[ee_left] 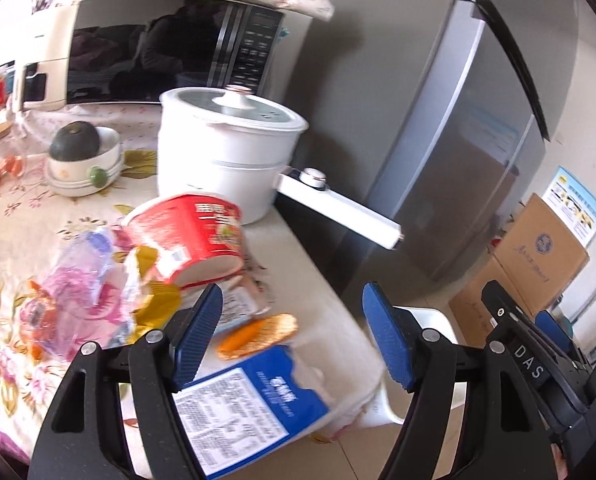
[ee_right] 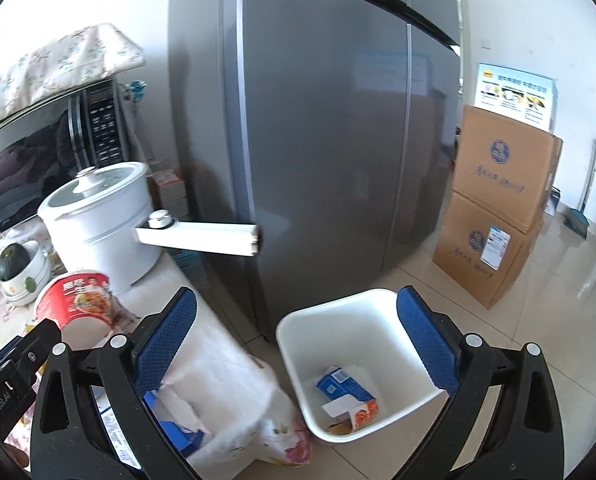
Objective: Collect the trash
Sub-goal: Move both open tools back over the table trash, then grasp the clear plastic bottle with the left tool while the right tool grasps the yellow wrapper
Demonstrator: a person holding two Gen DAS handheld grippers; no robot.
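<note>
Left wrist view looks over a table draped in a floral cloth [ee_left: 13,216], where the left gripper [ee_left: 293,334] hangs with its blue-padded jaws standing wide apart and nothing between them. Below those jaws lies a blue and white printed paper carton [ee_left: 249,408] at the table's corner, and just beyond it a flat orange snack wrapper [ee_left: 257,336]. A red and white instant-noodle paper cup [ee_left: 189,236] lies tipped on its side behind that, touching a crumpled clear plastic wrapper with yellow scraps [ee_left: 93,276]. Farther back stand a white electric cooking pot with a glass lid [ee_left: 225,148] and a dark-doored microwave oven [ee_left: 145,52].

Right wrist view shows the right gripper [ee_right: 298,344] spread fully, empty, poised above the floor beside the table's edge. Between and below its jaws sits a white square plastic waste bin [ee_right: 338,328], next to a grey refrigerator [ee_right: 318,140]. Inside the bin lie a small blue carton [ee_right: 338,388] and an orange-printed packet [ee_right: 362,412]; something brownish beside them is too blurred to name. Two stacked brown cardboard boxes [ee_right: 498,200] stand near the wall.
</note>
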